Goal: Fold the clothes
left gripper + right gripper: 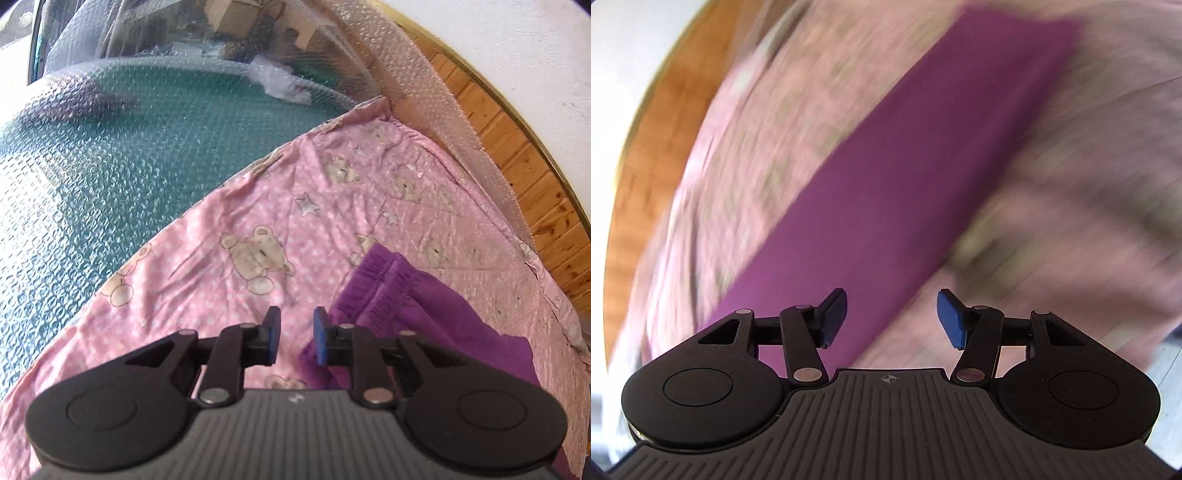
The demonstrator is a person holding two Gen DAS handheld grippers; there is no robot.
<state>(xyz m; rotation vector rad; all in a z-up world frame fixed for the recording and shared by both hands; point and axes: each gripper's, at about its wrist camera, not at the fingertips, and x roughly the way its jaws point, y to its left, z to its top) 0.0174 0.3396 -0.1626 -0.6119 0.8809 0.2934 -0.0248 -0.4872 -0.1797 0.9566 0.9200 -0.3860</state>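
Left claw [295,336], jaws parted with nothing between the blue pads, hangs over a pink sheet [240,221] printed with bears and stars. Right claw [892,319], jaws spread wider and likewise empty, looks down on the purple garment [886,166]; that view is smeared by motion blur. Purple garment lies flat on the sheet near its right edge, its gathered waistband [384,280] just beyond the left claw's right pad. Bubble wrap [92,177] covers the green surface past the sheet's left edge. Wooden panelling [517,147] and a white wall [535,55] bound the right side.
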